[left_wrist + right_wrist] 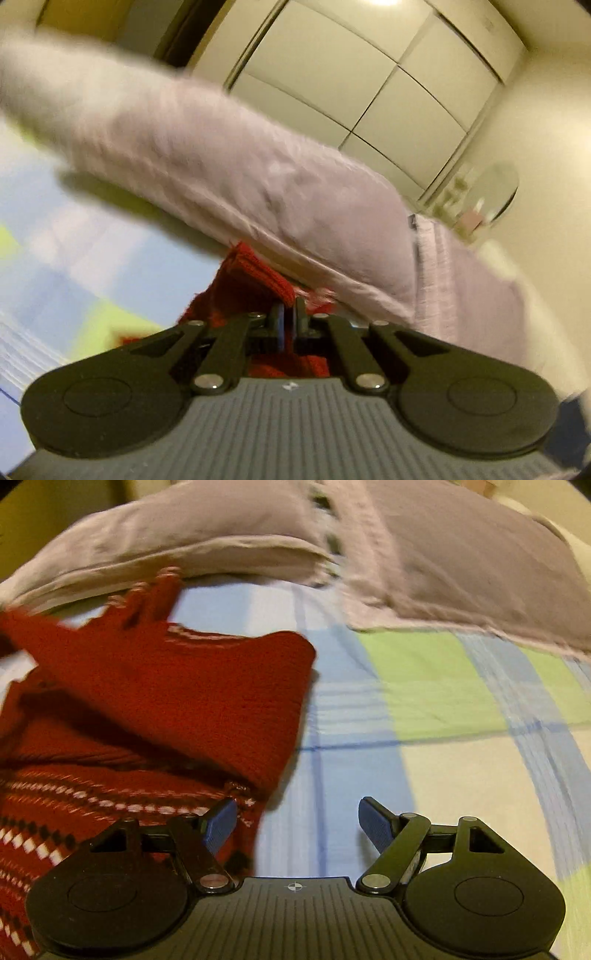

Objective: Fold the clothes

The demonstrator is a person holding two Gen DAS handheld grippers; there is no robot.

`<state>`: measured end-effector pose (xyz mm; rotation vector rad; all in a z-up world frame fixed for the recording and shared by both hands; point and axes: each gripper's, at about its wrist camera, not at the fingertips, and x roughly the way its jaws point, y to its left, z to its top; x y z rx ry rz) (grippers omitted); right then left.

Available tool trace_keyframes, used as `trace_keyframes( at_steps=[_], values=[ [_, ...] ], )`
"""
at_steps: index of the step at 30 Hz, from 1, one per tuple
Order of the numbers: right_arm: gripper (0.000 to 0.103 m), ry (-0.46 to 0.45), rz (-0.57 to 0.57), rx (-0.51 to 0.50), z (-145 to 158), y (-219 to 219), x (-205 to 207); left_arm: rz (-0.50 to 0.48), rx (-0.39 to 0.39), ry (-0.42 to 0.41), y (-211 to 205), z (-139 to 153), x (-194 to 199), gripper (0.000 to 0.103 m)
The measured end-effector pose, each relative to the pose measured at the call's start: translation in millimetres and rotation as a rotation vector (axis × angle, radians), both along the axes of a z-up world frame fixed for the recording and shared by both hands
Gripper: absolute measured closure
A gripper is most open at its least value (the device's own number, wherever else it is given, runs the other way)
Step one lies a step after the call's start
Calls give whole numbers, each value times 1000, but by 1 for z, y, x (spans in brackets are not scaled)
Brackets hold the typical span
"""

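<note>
Red knitwear, a patterned sweater (155, 686) with white and dark diamond bands, lies partly doubled over on a bed (436, 686) dressed in a blue, green and cream check sheet. From the right tool's camera the garment sits ahead and to the left, a plain red panel already turned over the banded section, its edge reaching the left blue pad. Two lilac pillows (461, 572) lie further ahead.

The right tool (297, 825) stands wide, its blue pads well apart, with bare sheet between them and nothing gripped. The left tool (289, 314) is closed to a narrow slit, and red ribbed knit bunches right at its tips and under its linkage. It appears to be pinching an edge of the sweater, though blur makes the exact hold hard to confirm. Beyond its tips a lilac pillow crosses the view, with pale wardrobe doors (351, 85) behind.

The job looks to be mid-fold, with one flap being carried across. Judging from the layout, the next move calls for the left tool to draw its pinched edge over and lay it flat, while the free right tool finds a matching corner or holds the body down to stop it dragging.
</note>
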<state>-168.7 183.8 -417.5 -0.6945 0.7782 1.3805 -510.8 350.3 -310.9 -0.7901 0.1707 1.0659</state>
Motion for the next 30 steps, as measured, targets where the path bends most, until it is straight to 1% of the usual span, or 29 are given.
trace_keyframes(
  at_steps=[2,4,5,6,7,8,10,12,14,15,16,17,18,20,22,24,26,27,28,30],
  values=[
    [27,-13,47,28,-5,9,-10,21,-63,47,-1,-15,-13,101],
    [29,-37,85,49,-14,20,-19,20,-134,94,-4,-42,-17,101],
    [42,-81,89,51,-19,27,-23,17,-171,118,-6,-56,-17,101],
    [52,-105,64,48,-21,32,-21,7,-188,152,-10,-69,-16,101],
    [52,-122,33,45,-22,35,-17,-6,-187,183,-14,-76,-13,101],
    [52,-140,1,42,-23,39,-13,-15,-192,196,-18,-82,-12,101],
    [51,-47,-90,35,-22,37,5,-21,-224,201,-26,-95,-13,101],
    [51,94,-177,-18,-29,34,26,-9,-254,181,-29,-101,-18,101],
    [51,187,-227,-21,-30,30,39,3,-278,156,-32,-104,-22,100],
    [51,192,-221,-28,-28,31,40,4,-280,158,-32,-104,-23,100],
    [51,187,-209,-39,-26,33,40,6,-275,178,-32,-100,-22,95],
    [51,175,-194,-50,-23,34,39,12,-273,205,-33,-96,-22,94],
    [51,160,-173,-65,-20,34,36,28,-273,224,-35,-91,-25,92],
    [51,104,-114,-100,-12,34,29,78,-281,251,-40,-81,-34,92],
    [51,52,-86,-116,1,31,24,112,-274,243,-43,-68,-42,92],
    [52,21,-95,-94,14,28,21,95,-232,245,-41,-54,-42,92],
    [52,30,-110,-32,29,28,21,34,-185,277,-34,-47,-30,92],
    [52,51,-117,1,33,30,22,4,-170,287,-29,-47,-22,92],
    [52,78,-118,25,33,36,22,-27,-155,297,-24,-48,-14,92],
    [52,133,-118,68,30,50,20,-50,-153,308,-12,-59,-2,92]
  ],
)
